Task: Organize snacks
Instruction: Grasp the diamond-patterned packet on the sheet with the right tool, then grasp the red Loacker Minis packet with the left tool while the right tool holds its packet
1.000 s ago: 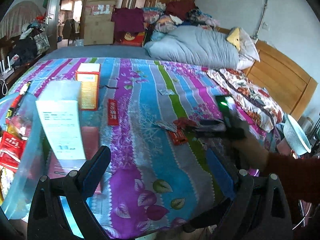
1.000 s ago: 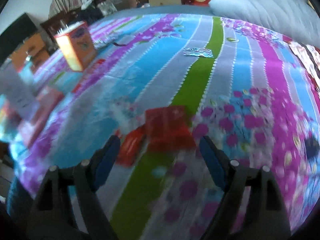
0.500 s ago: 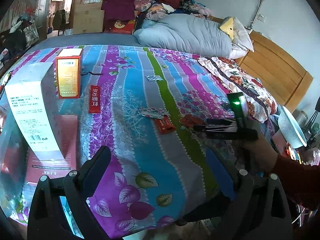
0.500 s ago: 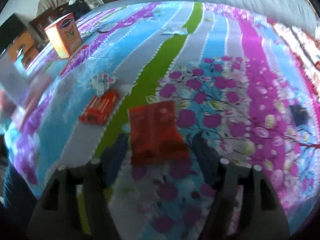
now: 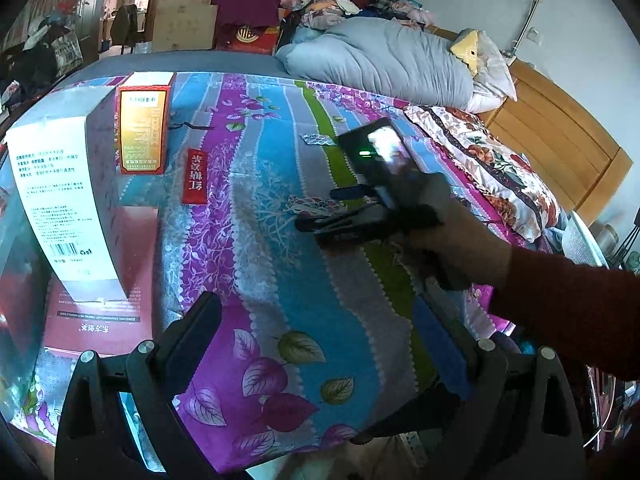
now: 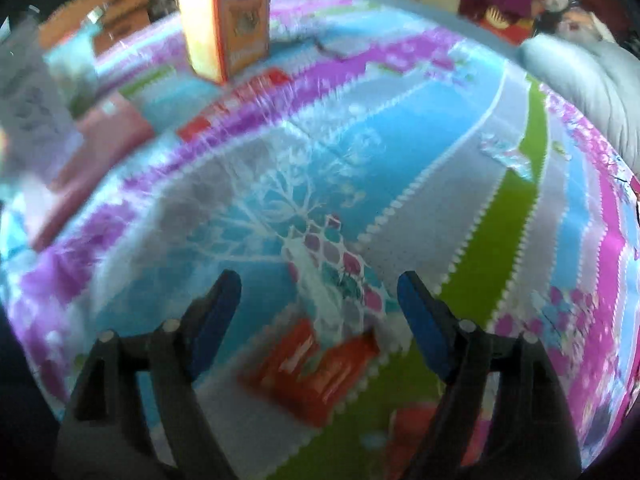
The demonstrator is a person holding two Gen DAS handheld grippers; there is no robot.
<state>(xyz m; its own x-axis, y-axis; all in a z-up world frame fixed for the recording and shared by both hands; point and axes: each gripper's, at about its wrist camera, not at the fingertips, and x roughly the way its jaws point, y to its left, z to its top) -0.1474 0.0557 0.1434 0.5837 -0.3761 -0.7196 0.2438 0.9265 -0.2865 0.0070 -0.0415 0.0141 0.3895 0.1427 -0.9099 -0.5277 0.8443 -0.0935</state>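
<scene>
Motion blur is smearing the whole right wrist view: print on the orange box [image 6: 230, 20] is unreadable. Nearer than that box, the red packet [image 6: 316, 364] is showing no legible label. In the left wrist view, the white carton [image 5: 68, 200] is hiding part of the pink box [image 5: 100, 312] beneath it.

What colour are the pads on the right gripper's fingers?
Blue pads on black fingers, clearest in the right wrist view.

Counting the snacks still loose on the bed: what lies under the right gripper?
Under the right gripper lie a patterned packet and a red packet on the bedspread. Its jaws, which have just been closing, touch neither. The gripper's body hides anything nearer.
</scene>
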